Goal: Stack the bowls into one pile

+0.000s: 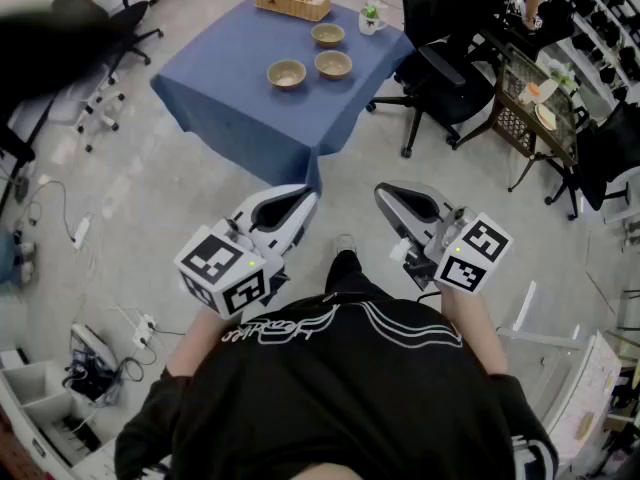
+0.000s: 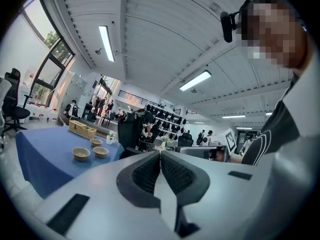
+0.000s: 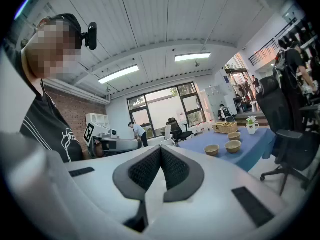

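In the head view, the near bowl (image 1: 287,73), right bowl (image 1: 333,64) and far bowl (image 1: 327,34) are seen lying apart on the blue table (image 1: 230,98), well beyond the left gripper (image 1: 306,198) and right gripper (image 1: 385,193), so stacking is judged not yet begun. In the left gripper view, the left gripper is shown clenched on nothing. In the right gripper view, the right gripper is likewise closed and empty, presumably carried so until the table is reached.

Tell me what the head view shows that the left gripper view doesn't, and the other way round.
Only the head view: the grey floor, a power strip lying on it, and the marker cube on the left gripper. Only the left gripper view: ceiling lights, the window, and its tongs pressed shut on nothing. Both: the blue table, three separate bowls, the wicker basket.
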The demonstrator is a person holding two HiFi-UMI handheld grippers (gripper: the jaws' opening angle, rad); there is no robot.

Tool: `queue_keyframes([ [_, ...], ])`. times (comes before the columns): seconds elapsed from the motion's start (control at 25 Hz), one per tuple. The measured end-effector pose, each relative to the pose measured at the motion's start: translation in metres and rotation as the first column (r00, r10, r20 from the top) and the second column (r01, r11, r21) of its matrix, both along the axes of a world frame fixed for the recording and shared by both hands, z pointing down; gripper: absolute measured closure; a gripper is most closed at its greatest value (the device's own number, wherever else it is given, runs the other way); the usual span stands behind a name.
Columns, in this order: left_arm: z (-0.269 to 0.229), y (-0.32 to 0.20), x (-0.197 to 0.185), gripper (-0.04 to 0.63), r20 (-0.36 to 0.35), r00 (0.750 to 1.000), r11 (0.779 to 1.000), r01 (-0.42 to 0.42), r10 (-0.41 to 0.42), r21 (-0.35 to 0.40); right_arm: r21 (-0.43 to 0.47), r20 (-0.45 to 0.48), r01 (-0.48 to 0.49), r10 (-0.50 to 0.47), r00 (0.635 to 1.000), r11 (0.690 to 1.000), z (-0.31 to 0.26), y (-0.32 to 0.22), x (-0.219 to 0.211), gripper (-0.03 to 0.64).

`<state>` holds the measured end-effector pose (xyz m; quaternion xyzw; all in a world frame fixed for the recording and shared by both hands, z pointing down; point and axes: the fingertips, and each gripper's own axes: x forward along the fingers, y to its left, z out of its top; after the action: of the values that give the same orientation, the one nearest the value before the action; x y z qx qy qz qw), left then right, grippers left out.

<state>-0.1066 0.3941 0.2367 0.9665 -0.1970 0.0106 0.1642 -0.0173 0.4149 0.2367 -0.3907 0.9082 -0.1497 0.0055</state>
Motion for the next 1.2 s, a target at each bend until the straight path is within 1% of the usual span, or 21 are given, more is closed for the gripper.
queue_keyframes([
  [0.2, 0.003, -0.006, 0.005, 0.565, 0.015, 1.0, 1.0, 0.005, -0.005, 0.01, -0.001, 0.01, -0.009, 0.009, 1.0, 1.0, 0.005, -0.009, 0.01, 0.591],
  [0.36, 0.004, -0.02, 0.008, 0.565, 0.032, 0.999, 1.0, 0.024, -0.025, 0.02, -0.003, 0.01, -0.02, 0.02, 1.0, 1.0, 0.008, -0.029, 0.018, 0.591],
  [0.44, 0.007, -0.029, 0.008, 0.565, 0.037, 0.999, 0.999, 0.036, -0.037, 0.02, -0.006, -0.005, -0.026, 0.026, 1.0, 1.0, 0.012, -0.041, 0.02, 0.588],
  [0.64, 0.016, -0.061, 0.018, 0.565, 0.044, 0.998, 0.999, 0.054, -0.055, 0.006, -0.013, -0.019, 0.006, -0.006, 1.0, 1.0, 0.024, -0.074, 0.025, 0.58],
  [0.76, 0.022, -0.084, 0.029, 0.565, 0.053, 0.997, 0.998, 0.058, -0.057, -0.007, -0.026, -0.018, 0.013, -0.013, 1.0, 1.0, 0.031, -0.098, 0.035, 0.548],
  [0.84, 0.027, -0.102, 0.038, 0.565, 0.059, 0.997, 0.998, 0.06, -0.059, -0.017, -0.038, -0.021, 0.015, -0.016, 1.0, 0.999, 0.037, -0.118, 0.044, 0.505],
  [0.96, 0.036, -0.132, 0.051, 0.565, 0.075, 0.995, 0.997, 0.072, -0.069, -0.039, -0.058, -0.025, 0.024, -0.025, 0.999, 0.998, 0.047, -0.148, 0.058, 0.482],
  [1.2, 0.054, -0.22, 0.077, 0.565, 0.098, 0.99, 0.99, 0.107, -0.097, -0.095, -0.104, -0.043, 0.055, -0.06, 0.997, 0.993, 0.064, -0.237, 0.087, 0.428],
])
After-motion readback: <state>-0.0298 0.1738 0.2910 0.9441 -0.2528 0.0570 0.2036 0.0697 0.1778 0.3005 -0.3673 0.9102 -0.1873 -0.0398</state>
